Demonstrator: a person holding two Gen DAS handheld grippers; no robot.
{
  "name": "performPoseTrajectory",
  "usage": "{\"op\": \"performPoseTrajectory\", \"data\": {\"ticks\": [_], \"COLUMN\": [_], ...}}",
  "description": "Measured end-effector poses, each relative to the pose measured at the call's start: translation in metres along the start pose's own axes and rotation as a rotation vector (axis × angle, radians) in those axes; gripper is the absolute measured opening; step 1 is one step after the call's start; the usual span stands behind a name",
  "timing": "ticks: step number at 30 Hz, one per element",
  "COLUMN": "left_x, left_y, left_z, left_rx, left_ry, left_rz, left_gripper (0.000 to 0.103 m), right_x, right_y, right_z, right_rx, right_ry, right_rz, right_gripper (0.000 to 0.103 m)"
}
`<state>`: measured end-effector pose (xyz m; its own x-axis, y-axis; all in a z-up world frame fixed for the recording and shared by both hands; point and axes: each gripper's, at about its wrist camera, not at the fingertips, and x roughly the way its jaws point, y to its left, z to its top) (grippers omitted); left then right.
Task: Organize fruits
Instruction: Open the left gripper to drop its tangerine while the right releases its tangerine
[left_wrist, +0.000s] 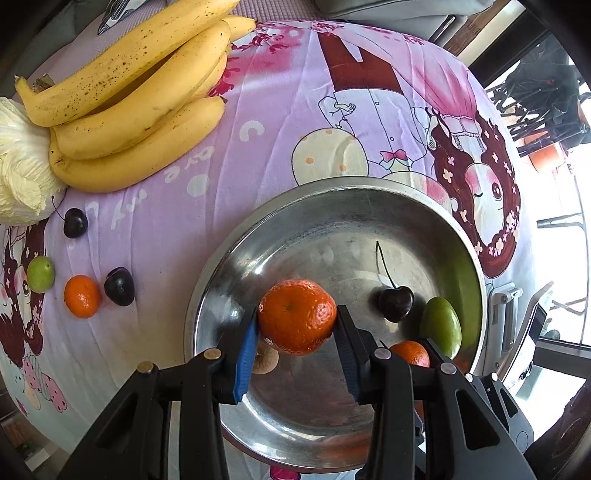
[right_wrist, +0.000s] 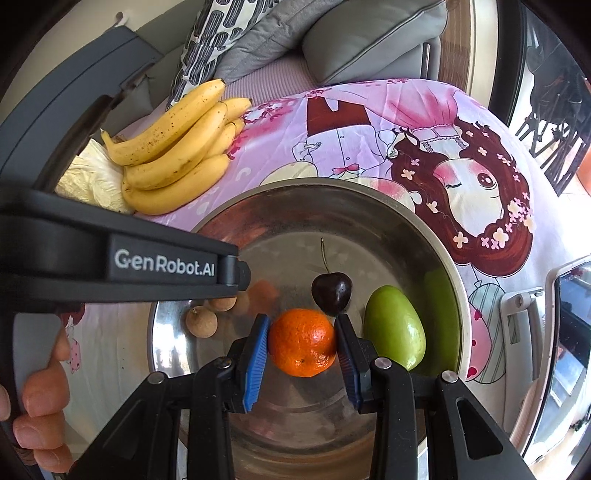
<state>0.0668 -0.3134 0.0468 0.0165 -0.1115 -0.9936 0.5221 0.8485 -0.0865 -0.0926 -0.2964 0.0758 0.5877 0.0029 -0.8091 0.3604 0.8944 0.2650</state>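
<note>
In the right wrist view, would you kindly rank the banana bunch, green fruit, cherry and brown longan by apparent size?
1. Banana bunch
2. Green fruit
3. Cherry and longan: they look alike, so no ranking between them.

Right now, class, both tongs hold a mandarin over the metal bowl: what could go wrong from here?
1. The left tongs and right tongs work close together over the bowl and might collide.
2. A released mandarin could roll into the cherry or green fruit.
3. The other mandarin is round and held only at its sides, so it might slip early.
</note>
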Motion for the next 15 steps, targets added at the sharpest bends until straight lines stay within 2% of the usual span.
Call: {"op": "performPoseTrajectory", "data": {"ticks": [15], "left_x": [0.0066], "left_y": [-0.0064], "left_z": [-0.0021], "left_rx": [0.005], "left_ry": [0.005], "left_rz": [-0.008], "left_gripper": [0.042], "right_x": [0.0084], "right_y": [-0.0001], "right_z": [0.0008], "right_rx": [-0.004], "right_ry": [0.031], "right_rz": [-0.016], "right_gripper": [0.039]}}
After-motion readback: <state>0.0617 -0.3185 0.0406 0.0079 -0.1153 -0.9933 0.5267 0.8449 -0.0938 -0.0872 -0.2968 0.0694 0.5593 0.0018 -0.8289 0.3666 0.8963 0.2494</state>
